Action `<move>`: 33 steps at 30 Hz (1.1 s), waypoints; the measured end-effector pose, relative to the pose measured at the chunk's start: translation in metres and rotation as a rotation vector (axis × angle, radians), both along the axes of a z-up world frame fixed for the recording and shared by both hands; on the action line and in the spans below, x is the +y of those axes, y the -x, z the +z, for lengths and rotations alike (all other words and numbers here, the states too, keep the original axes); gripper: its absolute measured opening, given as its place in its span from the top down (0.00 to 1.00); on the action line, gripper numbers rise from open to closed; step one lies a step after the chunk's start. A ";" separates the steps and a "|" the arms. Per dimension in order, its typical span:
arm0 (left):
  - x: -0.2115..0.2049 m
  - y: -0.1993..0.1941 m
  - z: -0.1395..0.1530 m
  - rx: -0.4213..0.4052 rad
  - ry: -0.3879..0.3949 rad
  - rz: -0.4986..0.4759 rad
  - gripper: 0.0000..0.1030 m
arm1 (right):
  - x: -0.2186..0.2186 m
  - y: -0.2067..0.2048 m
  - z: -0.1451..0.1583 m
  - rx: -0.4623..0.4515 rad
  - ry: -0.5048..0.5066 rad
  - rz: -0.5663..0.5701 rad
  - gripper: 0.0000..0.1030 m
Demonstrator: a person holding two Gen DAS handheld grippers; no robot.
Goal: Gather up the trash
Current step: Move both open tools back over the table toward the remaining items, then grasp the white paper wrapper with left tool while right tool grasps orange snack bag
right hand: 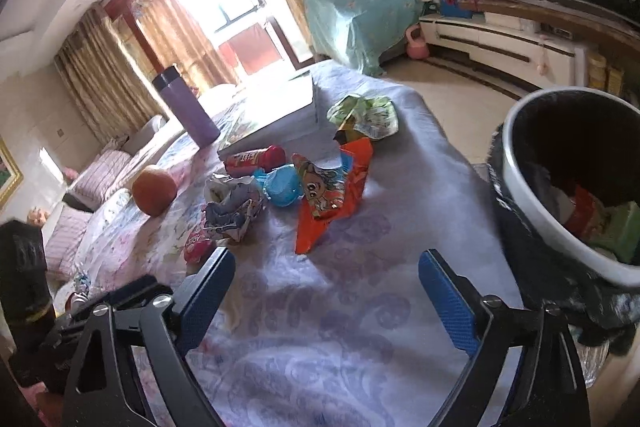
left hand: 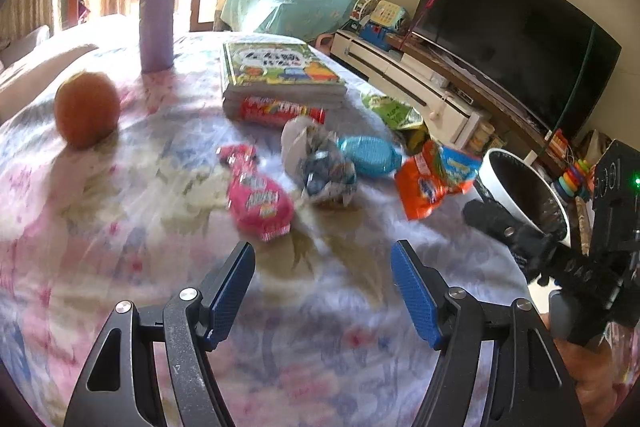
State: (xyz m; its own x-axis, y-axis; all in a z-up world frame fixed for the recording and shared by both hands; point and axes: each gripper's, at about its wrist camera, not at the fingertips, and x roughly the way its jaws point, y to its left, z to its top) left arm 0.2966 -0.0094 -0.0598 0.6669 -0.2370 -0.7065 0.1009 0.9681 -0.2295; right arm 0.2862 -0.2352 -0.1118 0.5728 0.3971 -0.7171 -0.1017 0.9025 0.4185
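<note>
Trash lies on the flowered cloth: a pink wrapper (left hand: pixel 256 195), a crumpled paper ball (left hand: pixel 316 163), an orange snack bag (left hand: pixel 436 179) and a green wrapper (left hand: pixel 394 111). My left gripper (left hand: pixel 323 247) hovers open just short of the pink wrapper, nothing between its blue pads. In the right wrist view the orange snack bag (right hand: pixel 336 195), the paper ball (right hand: pixel 232 207) and the green wrapper (right hand: pixel 366 115) lie ahead of my right gripper (right hand: pixel 327 259), which is open and empty over bare cloth. A white bin with a black liner (right hand: pixel 520 187) stands to its right, with wrappers inside.
An orange fruit (left hand: pixel 86 109), a purple bottle (left hand: pixel 157 15), a stack of books (left hand: pixel 280 71), a red tube (left hand: pixel 280 111) and a blue lidded case (left hand: pixel 370 155) share the table. The bin (left hand: pixel 496 167) stands off the table's right edge. A TV and low cabinet stand beyond.
</note>
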 end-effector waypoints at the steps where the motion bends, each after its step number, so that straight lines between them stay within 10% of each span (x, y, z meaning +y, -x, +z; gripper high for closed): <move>1: -0.001 -0.005 0.000 -0.001 -0.006 0.000 0.33 | 0.002 -0.005 -0.002 0.007 0.007 0.004 0.20; 11: -0.006 -0.071 -0.012 0.030 -0.002 -0.015 0.61 | 0.008 -0.038 -0.016 0.072 -0.017 0.023 0.41; 15: -0.011 -0.088 -0.022 0.061 -0.006 -0.037 0.81 | 0.011 -0.043 -0.022 0.096 -0.007 0.033 0.68; 33: -0.024 -0.024 -0.004 -0.002 0.055 -0.125 0.93 | -0.015 0.012 0.011 0.006 -0.045 0.016 0.73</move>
State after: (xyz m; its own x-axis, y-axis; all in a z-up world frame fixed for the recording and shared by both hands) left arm 0.3207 -0.0337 -0.0638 0.6311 -0.3567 -0.6888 0.2206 0.9338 -0.2816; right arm 0.2747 -0.2501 -0.1008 0.5617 0.4377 -0.7021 -0.1128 0.8812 0.4591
